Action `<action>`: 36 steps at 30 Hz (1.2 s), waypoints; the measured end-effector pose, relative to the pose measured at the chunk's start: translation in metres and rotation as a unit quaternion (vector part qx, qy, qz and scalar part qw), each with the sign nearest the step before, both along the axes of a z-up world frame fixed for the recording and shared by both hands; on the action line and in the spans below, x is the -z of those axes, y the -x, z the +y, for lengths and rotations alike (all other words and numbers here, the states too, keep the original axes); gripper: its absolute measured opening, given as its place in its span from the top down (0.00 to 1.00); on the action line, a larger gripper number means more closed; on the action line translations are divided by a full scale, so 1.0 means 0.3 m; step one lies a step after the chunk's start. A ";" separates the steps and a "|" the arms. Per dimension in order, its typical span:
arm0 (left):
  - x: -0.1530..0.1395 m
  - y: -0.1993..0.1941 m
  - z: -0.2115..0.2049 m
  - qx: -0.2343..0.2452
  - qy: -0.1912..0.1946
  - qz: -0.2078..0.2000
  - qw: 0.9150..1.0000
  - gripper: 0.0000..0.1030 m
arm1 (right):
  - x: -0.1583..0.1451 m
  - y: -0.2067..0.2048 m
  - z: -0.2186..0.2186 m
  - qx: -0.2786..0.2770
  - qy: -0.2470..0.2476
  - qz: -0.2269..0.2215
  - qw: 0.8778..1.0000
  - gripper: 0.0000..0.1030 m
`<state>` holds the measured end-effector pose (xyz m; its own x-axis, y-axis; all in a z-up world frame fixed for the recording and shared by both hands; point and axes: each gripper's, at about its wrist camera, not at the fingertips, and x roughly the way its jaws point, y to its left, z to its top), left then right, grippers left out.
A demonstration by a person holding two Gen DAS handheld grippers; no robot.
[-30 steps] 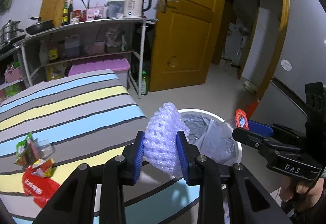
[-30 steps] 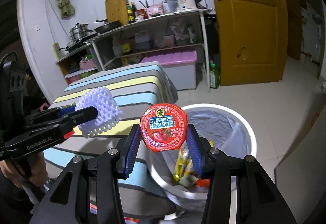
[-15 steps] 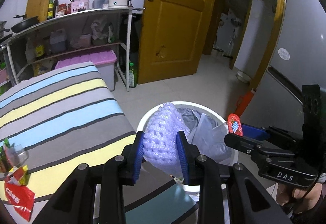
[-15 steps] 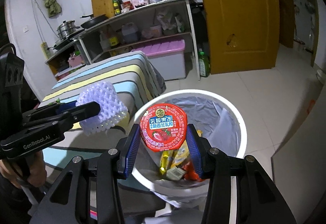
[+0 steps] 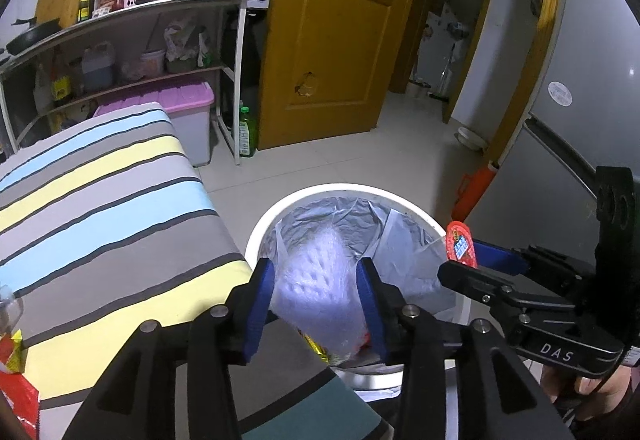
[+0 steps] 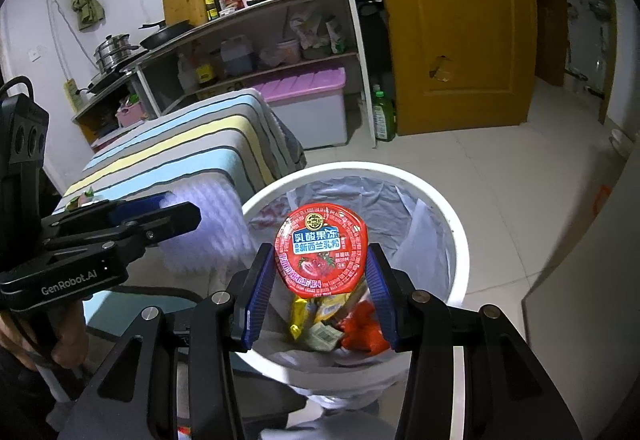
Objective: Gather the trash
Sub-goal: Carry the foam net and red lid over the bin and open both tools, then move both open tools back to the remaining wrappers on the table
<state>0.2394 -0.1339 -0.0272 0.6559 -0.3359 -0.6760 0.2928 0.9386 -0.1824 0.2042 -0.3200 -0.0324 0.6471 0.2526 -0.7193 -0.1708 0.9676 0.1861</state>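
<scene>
The left gripper [image 5: 316,304] is standing with its blue pads spread wide, and the white foam fruit net [image 5: 320,280] is showing between them as a motion-blurred shape. Whether the pads are still touching the net cannot be told; in the right wrist view the net [image 6: 212,228] is smeared just beside the bin's rim, at the tip of the left gripper [image 6: 176,216].

The right gripper [image 6: 320,280] is pinching a red-lidded jelly cup [image 6: 320,248] between its blue pads, the jaws set about as wide as the cup. The lid is facing the camera, upright, and the cup is hanging directly above the open mouth of the white trash bin [image 6: 456,240]. From the left wrist view the cup [image 5: 460,244] is appearing edge-on over the bin's [image 5: 352,190] far-right rim, at the tip of the right gripper [image 5: 456,268].

Inside the bin, a clear liner is holding yellow and red wrappers [image 6: 332,328] below the cup. The striped bed [image 5: 100,200] is lying just beside the bin, with more wrappers [image 5: 12,356] on its near edge.
</scene>
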 end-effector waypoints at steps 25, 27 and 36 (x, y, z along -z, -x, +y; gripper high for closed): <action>-0.117 0.167 0.119 -0.028 0.025 -0.050 0.998 0.53 | -0.114 0.065 0.060 -0.016 0.010 -0.043 0.999 0.53; -0.132 0.193 0.143 -0.034 0.031 -0.055 0.997 0.53 | -0.131 0.080 0.078 -0.024 0.010 -0.050 0.998 0.53; -0.184 0.306 0.258 -0.074 0.036 -0.082 0.993 0.53 | -0.183 0.129 0.204 -0.072 0.006 -0.067 0.995 0.53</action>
